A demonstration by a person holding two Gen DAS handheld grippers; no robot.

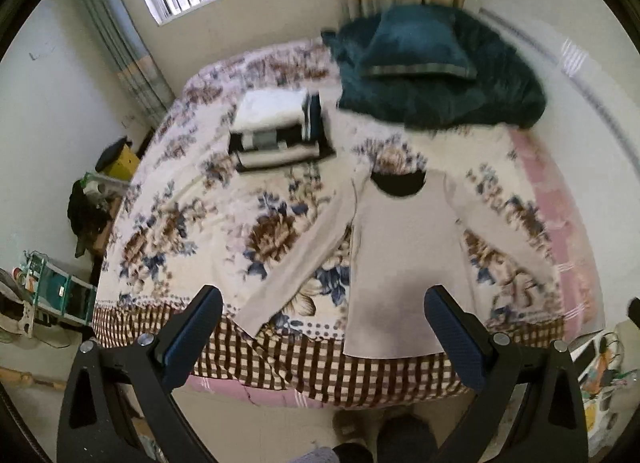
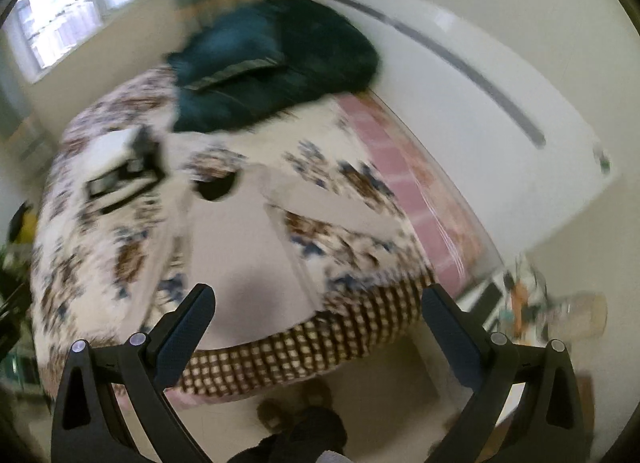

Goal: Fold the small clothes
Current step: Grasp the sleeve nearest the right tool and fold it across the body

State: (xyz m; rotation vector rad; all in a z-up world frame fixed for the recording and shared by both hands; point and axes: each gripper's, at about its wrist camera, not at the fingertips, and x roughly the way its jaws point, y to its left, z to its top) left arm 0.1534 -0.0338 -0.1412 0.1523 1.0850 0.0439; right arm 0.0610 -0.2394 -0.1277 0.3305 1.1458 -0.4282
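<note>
A pale beige long-sleeved top lies flat on the floral bedspread, neck away from me, sleeves spread out, hem near the bed's front edge. It also shows in the right wrist view, blurred. My left gripper is open and empty, held above the hem. My right gripper is open and empty, held above the hem's right part and the bed edge.
A stack of folded clothes sits at the back left of the bed. A dark teal blanket and pillow lie at the head. A cluttered stand is on the left, items on the floor on the right.
</note>
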